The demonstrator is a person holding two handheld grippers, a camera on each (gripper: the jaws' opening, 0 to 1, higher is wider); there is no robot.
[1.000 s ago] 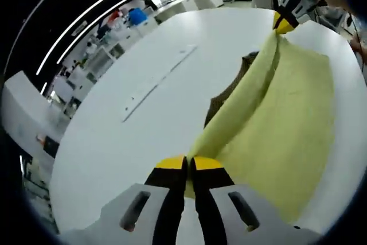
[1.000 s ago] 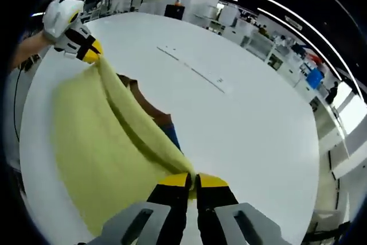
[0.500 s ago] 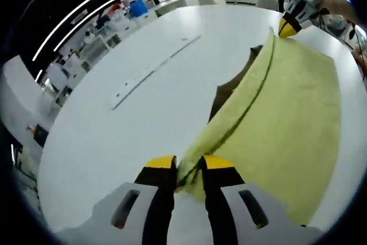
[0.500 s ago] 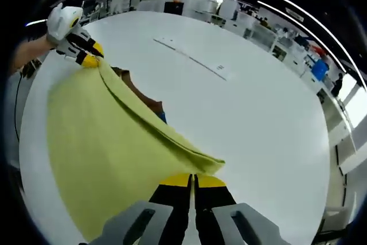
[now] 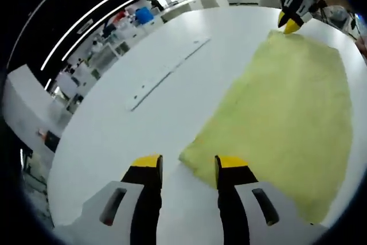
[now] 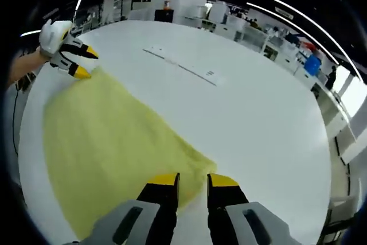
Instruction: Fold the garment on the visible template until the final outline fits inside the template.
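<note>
**Garment flat on the table; each gripper at one end of the same folded edge**

Left gripper view: your left gripper (image 5: 187, 164) has its jaws spread, nothing between them; the near corner of the yellow garment (image 5: 287, 119) lies just ahead of the tips, in the gap's line but apart from both jaws; from that corner the cloth runs away up and to the right across the white table (image 5: 132, 136); your right gripper (image 5: 291, 22) sits at the far corner, tips just beside the cloth edge, jaws apparently parted.

Right gripper view: your right gripper (image 6: 192, 180) is likewise released, gripping nothing; the garment (image 6: 109, 142) spreads to the left and away, its near corner just ahead of the tips; your left gripper (image 6: 78, 64) waits at the far corner, jaws apart.

Judgement: the garment's long axis runs gripper to gripper, so the two stand at opposite ends of one edge; each is nearer its own corner; a next fold would need both corners re-grasped together. The template cannot be made out under the cloth; whether the outline fits cannot be told. A thin pale strip (image 5: 169, 73) lies on the table well apart, toward the far rim.
</note>
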